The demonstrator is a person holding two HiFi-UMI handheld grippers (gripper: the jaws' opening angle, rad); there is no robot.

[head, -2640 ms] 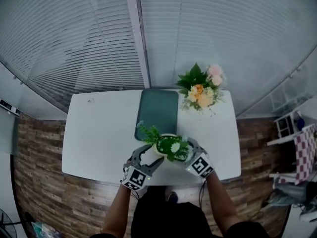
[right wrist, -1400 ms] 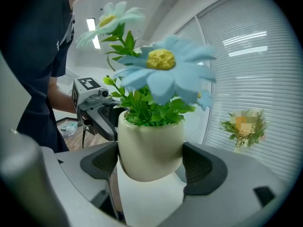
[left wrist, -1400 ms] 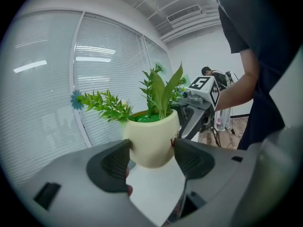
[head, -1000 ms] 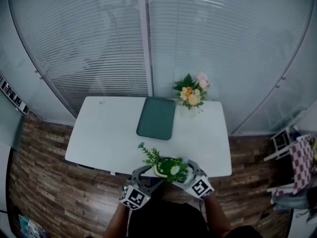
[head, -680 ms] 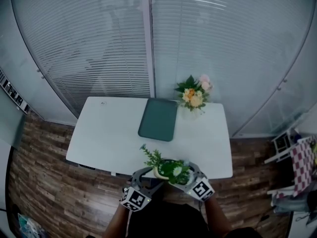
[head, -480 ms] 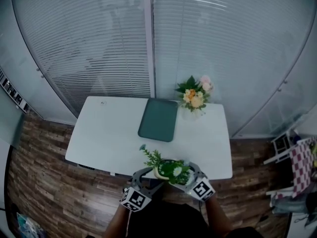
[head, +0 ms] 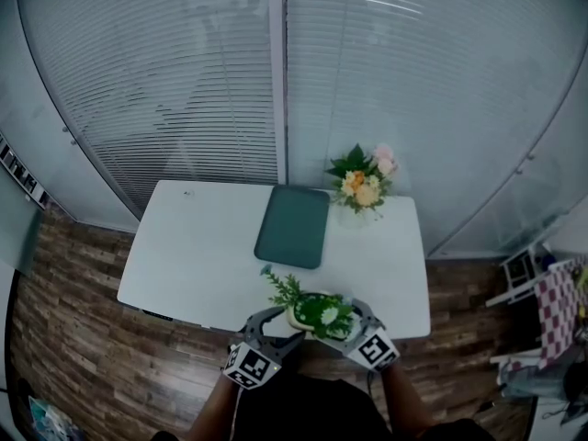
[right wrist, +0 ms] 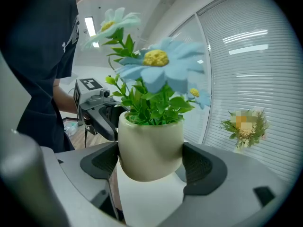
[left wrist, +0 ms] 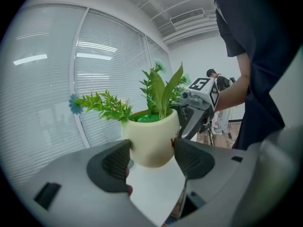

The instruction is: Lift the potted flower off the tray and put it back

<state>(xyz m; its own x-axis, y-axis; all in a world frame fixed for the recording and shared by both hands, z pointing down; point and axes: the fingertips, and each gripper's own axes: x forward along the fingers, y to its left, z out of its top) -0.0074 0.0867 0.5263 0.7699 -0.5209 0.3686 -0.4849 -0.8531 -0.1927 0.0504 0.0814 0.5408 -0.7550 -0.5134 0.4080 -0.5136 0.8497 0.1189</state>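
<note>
Potted flower, well apart from the green tray, clamped at its pot by left gripper and right gripper.

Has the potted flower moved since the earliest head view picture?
Yes. The potted flower has moved away from the green tray, toward the person: earlier it met the tray's near end, now bare table shows between them.
</note>
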